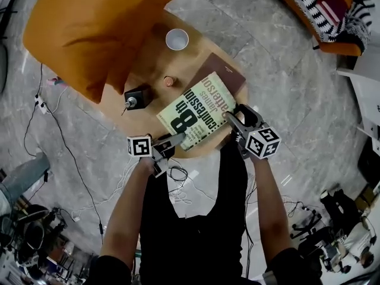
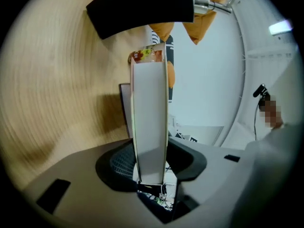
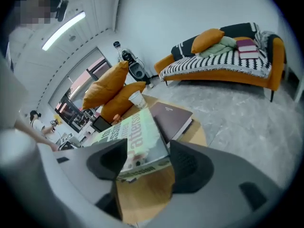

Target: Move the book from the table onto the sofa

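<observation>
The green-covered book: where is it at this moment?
Head view, centre: the green-covered book is at the wooden table's near edge, its far corner overlapping a brown book, a black box to its left.

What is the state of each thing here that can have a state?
Green book: closed, overlapping the brown book.
Brown book: closed, flat on the table.
White cup: upright, looks empty.
Left gripper: jaws closing, the green book's page edge between them.
Right gripper: jaws clamped on the green book's corner.
</observation>
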